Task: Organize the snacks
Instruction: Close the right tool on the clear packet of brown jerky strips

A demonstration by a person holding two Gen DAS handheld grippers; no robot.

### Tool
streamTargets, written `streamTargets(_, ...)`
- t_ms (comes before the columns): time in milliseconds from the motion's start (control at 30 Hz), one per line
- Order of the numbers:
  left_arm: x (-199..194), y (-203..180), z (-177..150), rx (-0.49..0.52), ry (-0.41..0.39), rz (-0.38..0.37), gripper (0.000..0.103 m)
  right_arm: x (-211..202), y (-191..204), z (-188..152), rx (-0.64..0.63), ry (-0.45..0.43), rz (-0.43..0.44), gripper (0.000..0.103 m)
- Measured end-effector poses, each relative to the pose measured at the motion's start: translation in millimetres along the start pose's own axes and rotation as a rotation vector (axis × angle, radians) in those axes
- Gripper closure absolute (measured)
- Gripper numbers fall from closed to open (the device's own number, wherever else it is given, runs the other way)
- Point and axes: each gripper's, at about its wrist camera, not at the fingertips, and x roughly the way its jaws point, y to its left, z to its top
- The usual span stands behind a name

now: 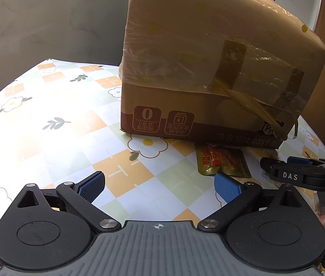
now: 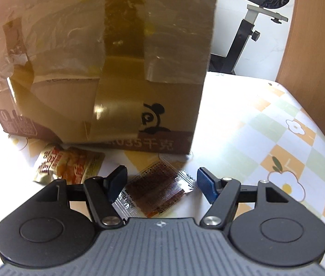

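A taped cardboard box (image 1: 208, 69) stands on the flowered tablecloth (image 1: 59, 124); it also shows in the right wrist view (image 2: 107, 69). A gold and red snack packet (image 1: 223, 162) lies in front of the box, just beyond my open, empty left gripper (image 1: 160, 189). In the right wrist view the same gold packet (image 2: 70, 168) lies left of a clear packet with a dark brown snack (image 2: 160, 191). My right gripper (image 2: 162, 185) is open with the brown packet lying between its fingers on the table. The right gripper also shows at the right edge of the left wrist view (image 1: 300, 174).
A wooden panel (image 2: 319, 46) stands at the right. An exercise bike seat and post (image 2: 261, 7) are behind the table. The tablecloth (image 2: 266, 138) extends to the right of the box. A grey wall (image 1: 47, 18) is behind the table on the left.
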Motion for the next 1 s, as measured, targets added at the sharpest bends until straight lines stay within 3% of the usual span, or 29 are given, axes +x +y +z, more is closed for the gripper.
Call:
streamTargets(200,-2.0,-0.9,-1.6,-0.003,0.007,-0.009,0.002,-14.8,-15.1,-11.5,-0.031,0.001,0.021,0.033)
streamTargets(400,-2.1,-4.8,-2.5,0.011,0.009,-0.017,0.002,-35.1,-34.8,-16.4,0.075,0.003,0.048,0.033)
streamTargets(533,-1.2,-5.6,-3.1,0.011,0.014,-0.021,0.002,-30.1,-49.1,-13.9,0.146,0.036,0.114,0.033)
streamTargets(667,-2.2,-3.3,-3.2,0.008,0.015,-0.020,0.002,-27.0,-43.2,-7.7,0.118,0.040,0.142,0.042)
streamTargets(1000,0.6,0.8,-3.0,-0.010,0.031,-0.025,0.005,-12.1,-18.9,-11.7,-0.101,0.030,0.145,0.043)
